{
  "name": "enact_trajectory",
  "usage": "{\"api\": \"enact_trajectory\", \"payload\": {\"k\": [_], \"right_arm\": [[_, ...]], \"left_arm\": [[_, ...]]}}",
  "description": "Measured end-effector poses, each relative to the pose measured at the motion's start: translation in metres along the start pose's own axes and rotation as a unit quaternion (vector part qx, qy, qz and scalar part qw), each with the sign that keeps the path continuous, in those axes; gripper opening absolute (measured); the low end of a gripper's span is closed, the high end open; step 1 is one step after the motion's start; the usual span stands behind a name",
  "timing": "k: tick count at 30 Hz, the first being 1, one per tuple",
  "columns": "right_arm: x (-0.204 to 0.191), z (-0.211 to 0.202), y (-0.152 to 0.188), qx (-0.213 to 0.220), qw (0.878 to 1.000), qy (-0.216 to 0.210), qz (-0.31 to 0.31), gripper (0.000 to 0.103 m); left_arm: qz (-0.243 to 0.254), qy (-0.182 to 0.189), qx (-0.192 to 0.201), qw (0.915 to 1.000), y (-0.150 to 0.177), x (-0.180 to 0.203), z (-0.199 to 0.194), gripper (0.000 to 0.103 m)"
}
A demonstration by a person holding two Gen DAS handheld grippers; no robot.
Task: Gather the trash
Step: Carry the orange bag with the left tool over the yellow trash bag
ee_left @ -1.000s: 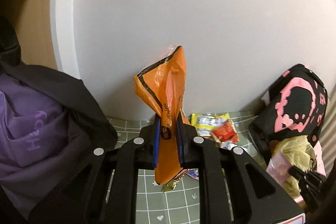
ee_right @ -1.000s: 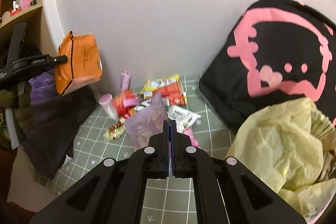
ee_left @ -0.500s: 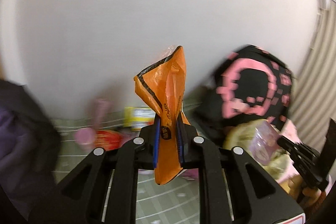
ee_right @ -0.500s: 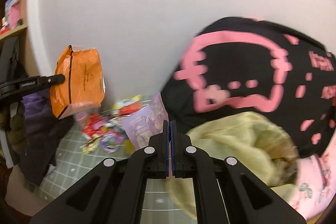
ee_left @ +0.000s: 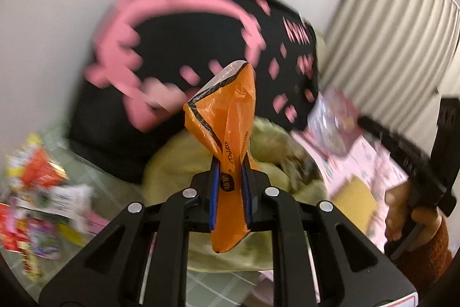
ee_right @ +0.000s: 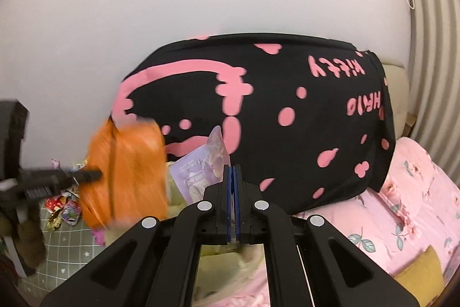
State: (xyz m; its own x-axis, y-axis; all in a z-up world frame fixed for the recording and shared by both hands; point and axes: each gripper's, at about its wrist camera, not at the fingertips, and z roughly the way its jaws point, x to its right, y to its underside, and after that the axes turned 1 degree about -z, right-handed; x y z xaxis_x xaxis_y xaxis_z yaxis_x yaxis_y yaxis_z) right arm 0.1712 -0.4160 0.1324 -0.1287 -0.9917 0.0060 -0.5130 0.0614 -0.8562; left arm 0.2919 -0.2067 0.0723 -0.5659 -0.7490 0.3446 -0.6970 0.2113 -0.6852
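Observation:
My left gripper (ee_left: 230, 171) is shut on an orange snack bag (ee_left: 230, 117) that stands up between its pads. It hangs over a yellow-green trash bag (ee_left: 178, 163) with an open mouth. My right gripper (ee_right: 232, 171) is shut on a pale purple wrapper (ee_right: 201, 169), pinched at its edge. In the right wrist view the orange snack bag (ee_right: 126, 171) appears blurred at the left, held by the left gripper (ee_right: 95, 176). In the left wrist view the purple wrapper (ee_left: 333, 120) and the right gripper (ee_left: 362, 121) show at the right, over the trash bag's far side.
A black cushion with pink print (ee_right: 287, 111) leans on the white wall behind the trash bag. Several loose wrappers (ee_left: 37, 192) lie on a green grid mat (ee_right: 66, 240) at the left. A pink floral blanket (ee_right: 417, 206) lies at the right, striped curtains (ee_left: 402, 33) beyond.
Both grippers swung right, away from the wrapper pile and the purple garment, toward the cushion and trash bag. Each keeps its grip; the orange bag came closer to the right gripper.

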Motion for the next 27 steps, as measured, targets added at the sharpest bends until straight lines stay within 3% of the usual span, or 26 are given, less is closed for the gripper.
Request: {"api": "enact_trajectory", "payload": {"k": [5, 10, 13, 16, 19, 24, 27], "right_arm": [[0.016, 0.011, -0.002, -0.001, 1.0, -0.024, 0.004, 0.004], [0.016, 0.031, -0.015, 0.002, 0.997, -0.078, 0.008, 0.004], [0.004, 0.044, -0.026, -0.002, 0.992, -0.122, -0.005, 0.004], [-0.019, 0.059, -0.034, -0.01, 0.987, -0.161, -0.026, 0.004], [-0.042, 0.072, -0.03, -0.032, 0.983, -0.174, -0.048, 0.004], [-0.072, 0.091, 0.008, -0.108, 0.981, -0.137, -0.085, 0.004], [-0.065, 0.097, 0.037, -0.15, 0.981, -0.113, -0.054, 0.004]], "left_arm": [[0.006, 0.004, -0.098, 0.9951, 0.025, 0.017, 0.058, 0.013], [0.0, -0.008, -0.13, 0.9915, 0.034, 0.014, 0.075, 0.013], [-0.012, -0.007, -0.122, 0.9924, 0.034, 0.01, 0.062, 0.016], [-0.019, -0.016, -0.11, 0.9936, 0.032, 0.004, 0.043, 0.031], [-0.03, -0.03, -0.092, 0.9948, 0.032, -0.008, 0.016, 0.034], [-0.055, -0.071, -0.041, 0.9951, 0.031, -0.039, -0.031, 0.034], [-0.079, -0.094, -0.02, 0.9923, 0.036, -0.064, -0.055, 0.034]]}}
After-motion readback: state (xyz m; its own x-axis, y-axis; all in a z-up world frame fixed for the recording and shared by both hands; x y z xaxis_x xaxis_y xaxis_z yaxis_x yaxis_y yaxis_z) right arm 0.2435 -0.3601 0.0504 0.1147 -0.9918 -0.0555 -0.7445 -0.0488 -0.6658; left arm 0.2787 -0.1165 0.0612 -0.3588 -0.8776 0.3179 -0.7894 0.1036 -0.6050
